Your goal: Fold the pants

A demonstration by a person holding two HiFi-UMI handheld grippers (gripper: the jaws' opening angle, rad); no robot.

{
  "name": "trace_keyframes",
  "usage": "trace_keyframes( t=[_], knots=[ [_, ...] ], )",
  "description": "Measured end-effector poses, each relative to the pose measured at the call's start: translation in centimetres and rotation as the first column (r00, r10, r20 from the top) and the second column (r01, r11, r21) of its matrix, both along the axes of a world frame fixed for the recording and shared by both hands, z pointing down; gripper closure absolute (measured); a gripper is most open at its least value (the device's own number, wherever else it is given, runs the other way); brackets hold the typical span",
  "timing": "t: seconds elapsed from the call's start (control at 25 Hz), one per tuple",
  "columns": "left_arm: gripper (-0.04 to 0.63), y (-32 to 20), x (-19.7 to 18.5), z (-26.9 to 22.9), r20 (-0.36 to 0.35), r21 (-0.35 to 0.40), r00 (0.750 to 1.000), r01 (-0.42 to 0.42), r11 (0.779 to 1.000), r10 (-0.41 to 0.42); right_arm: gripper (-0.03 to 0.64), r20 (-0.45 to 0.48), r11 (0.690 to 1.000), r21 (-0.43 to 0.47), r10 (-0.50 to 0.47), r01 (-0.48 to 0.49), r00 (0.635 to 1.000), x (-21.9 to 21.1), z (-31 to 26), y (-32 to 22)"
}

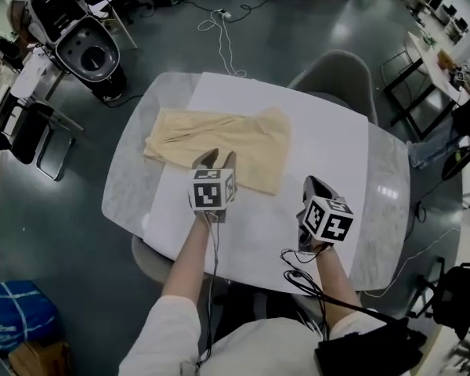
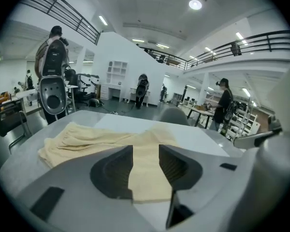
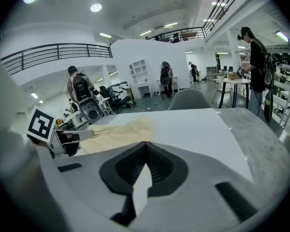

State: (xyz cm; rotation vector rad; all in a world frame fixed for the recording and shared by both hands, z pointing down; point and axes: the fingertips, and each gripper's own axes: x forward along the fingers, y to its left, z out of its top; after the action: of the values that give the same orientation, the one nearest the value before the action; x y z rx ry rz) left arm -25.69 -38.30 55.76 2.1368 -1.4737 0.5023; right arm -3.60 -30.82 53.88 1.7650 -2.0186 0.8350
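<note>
My left gripper [image 1: 218, 159] covers the near edge of the pants [image 1: 227, 135] in the head view. My arms [image 1: 189, 249] hide the near rim of the table [image 1: 129, 180], and the far chair [image 1: 337, 69] sits mostly behind it.

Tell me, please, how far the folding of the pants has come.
Done: the pants lie on the white sheet, wrinkled, perhaps laid over once; no tidy fold shows. In hand: nothing; the left gripper is open above their near edge, the right gripper shut and empty over the sheet. Left: nearly all the folding.

Pale yellow pants [image 1: 219, 141] on a white sheet [image 1: 321, 159], grey marbled table [image 1: 130, 180].
</note>
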Motion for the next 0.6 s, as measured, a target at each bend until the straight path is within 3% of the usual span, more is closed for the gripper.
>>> trace_keyframes(
  t=[0.2, 0.32, 0.44, 0.6],
  knots=[
    [0.444, 0.7, 8.8, 2.1, 0.034, -0.033, 0.989, -0.145, 0.989, 0.146, 0.624, 0.015, 1.0, -0.025, 0.004, -0.003, 1.0, 3.5, 1.6, 1.0],
    [0.427, 0.4, 13.0, 4.0, 0.091, -0.039, 0.974, -0.206, 0.978, 0.209, 0.624, 0.031, 0.999, -0.039, 0.005, -0.004, 1.0, 5.3, 3.0, 0.9],
    [0.423, -0.5, 16.1, 5.6, 0.165, -0.041, 0.955, -0.243, 0.969, 0.246, 0.624, 0.046, 0.999, -0.053, 0.008, -0.005, 0.999, 6.9, 4.3, 0.4],
    [0.423, -1.0, 18.2, 8.8, 0.265, -0.125, 0.923, -0.255, 0.959, 0.28, 0.624, 0.065, 0.997, -0.075, 0.011, -0.006, 0.998, 8.6, 6.0, 0.0]
  ],
)
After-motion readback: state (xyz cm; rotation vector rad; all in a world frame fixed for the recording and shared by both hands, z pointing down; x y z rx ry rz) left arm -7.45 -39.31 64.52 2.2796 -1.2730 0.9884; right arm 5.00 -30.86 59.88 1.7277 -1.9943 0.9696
